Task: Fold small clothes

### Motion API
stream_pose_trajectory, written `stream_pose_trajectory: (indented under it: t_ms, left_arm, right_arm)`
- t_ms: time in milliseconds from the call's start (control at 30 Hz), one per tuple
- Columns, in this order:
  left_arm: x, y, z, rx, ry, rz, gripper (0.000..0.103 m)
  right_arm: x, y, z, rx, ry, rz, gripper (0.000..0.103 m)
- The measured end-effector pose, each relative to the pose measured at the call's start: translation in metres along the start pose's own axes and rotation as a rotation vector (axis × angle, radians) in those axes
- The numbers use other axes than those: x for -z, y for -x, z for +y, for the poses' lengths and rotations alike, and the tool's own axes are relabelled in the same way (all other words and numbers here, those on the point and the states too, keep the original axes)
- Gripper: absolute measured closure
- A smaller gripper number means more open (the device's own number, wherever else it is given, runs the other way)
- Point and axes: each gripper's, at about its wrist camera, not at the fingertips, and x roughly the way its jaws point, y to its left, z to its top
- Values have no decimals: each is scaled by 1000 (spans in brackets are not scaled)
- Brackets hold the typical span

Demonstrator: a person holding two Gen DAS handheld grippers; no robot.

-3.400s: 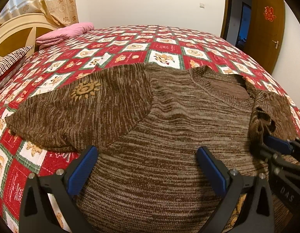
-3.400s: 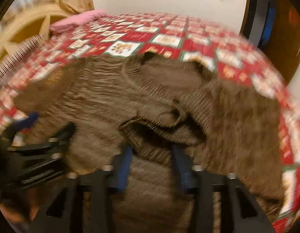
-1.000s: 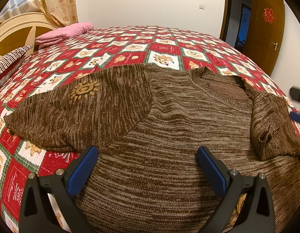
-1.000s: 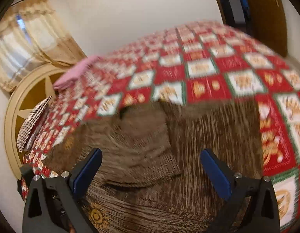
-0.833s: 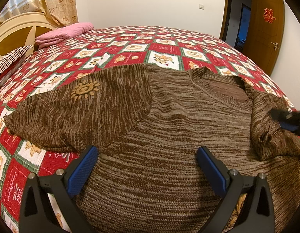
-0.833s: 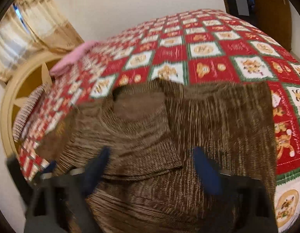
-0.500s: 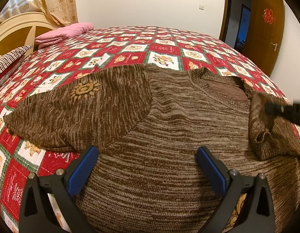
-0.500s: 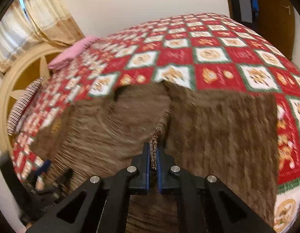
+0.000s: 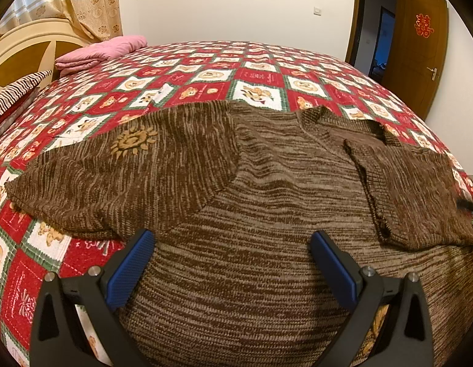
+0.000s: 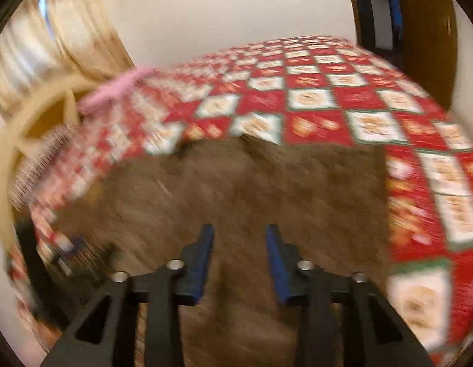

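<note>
Sweater (image 9: 267, 214) is lying flat on the bed (image 9: 267, 70), brown marled knit, taking up the near half of the quilt (image 9: 312, 85), hem toward the near edge and neck (image 9: 343, 128) toward the far edge. One sleeve (image 9: 120, 177) is spreading out toward the headboard side, a sun motif (image 9: 132, 142) showing on it. The other sleeve (image 9: 410, 189) is lying folded in over the chest on the door side, its cuff edge resting on the body.

Quilt is showing red, white and green squares all round the sweater. A pink blanket (image 9: 101, 50) is sitting folded at the far corner by the headboard (image 9: 25, 49); a striped pillow (image 9: 16, 91) is lying nearer along that same edge. Curtains (image 9: 83, 3) are hanging behind the headboard; a wooden door (image 9: 419, 46) is standing open at the opposite side.

Left gripper (image 9: 233, 263) is hovering over the lower body of the sweater, jaws wide apart, nothing between the pads.

Right gripper (image 10: 239, 263) is hanging over the folded sleeve side, picture blurred with motion. Its jaws have just been opening and are standing partly apart, with no cloth pinched between them.
</note>
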Motion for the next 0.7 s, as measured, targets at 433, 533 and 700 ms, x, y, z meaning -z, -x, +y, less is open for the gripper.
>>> stream_pose_trajectory:
  t_ms: [433, 533, 700]
  left_arm:
    - [1, -1, -2, -19, -20, 11, 0]
    - [1, -1, -1, -23, -25, 13, 0]
    - [2, 0, -1, -23, -26, 13, 0]
  right_arm:
    - [62, 67, -91, 172, -268, -91, 100]
    - [43, 74, -92, 100, -293, -145, 100]
    - [9, 21, -92, 50, -291, -58, 100]
